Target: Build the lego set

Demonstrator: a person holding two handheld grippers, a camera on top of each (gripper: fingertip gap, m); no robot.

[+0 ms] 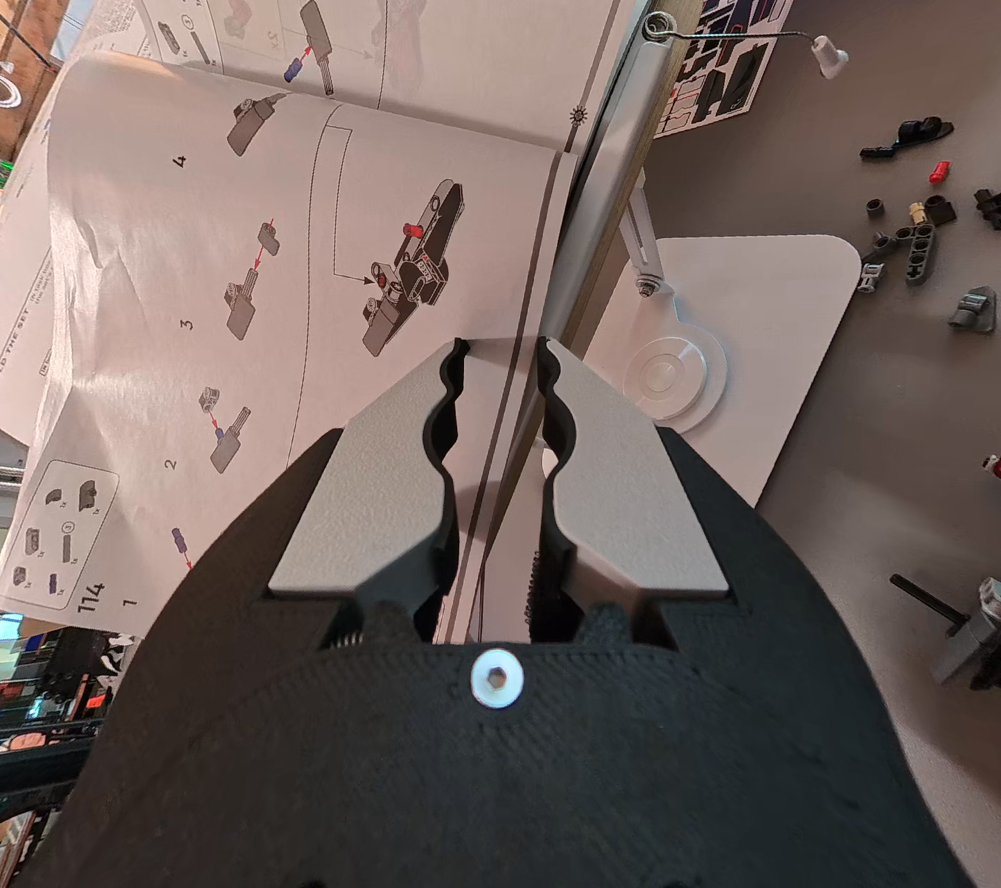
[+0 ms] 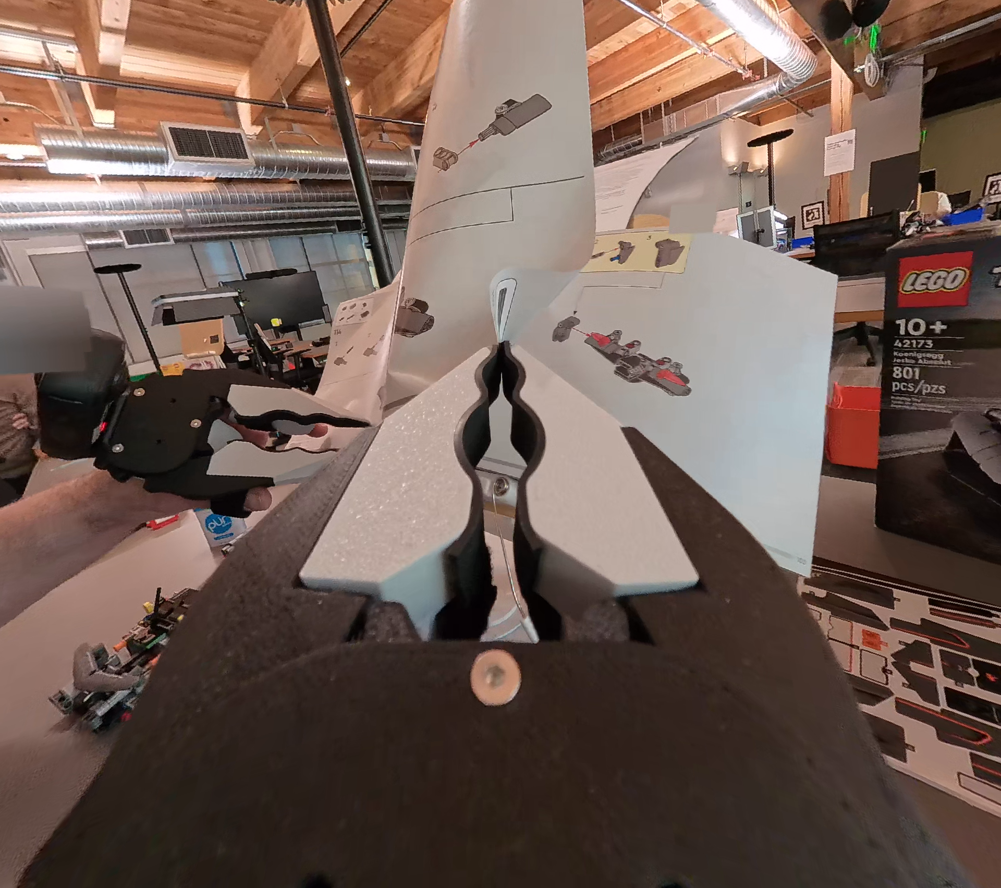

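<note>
Instruction booklet [image 2: 677,374] is filling centre frame in the right wrist view, propped on a white stand [image 1: 758,331], pages curling up. Lego box [image 2: 942,374] is standing at right edge, sticker sheet [image 2: 921,672] lying lower right. Right gripper [image 2: 504,347] is pinching a page's lower edge, tips closed on the paper. Left gripper [image 1: 501,344] is gaping beside the booklet's edge w/ nothing between its fingers. Part-built model [image 2: 108,667] is sitting lower left; loose pieces [image 1: 915,239] are scattering at right in the left wrist view.
</note>
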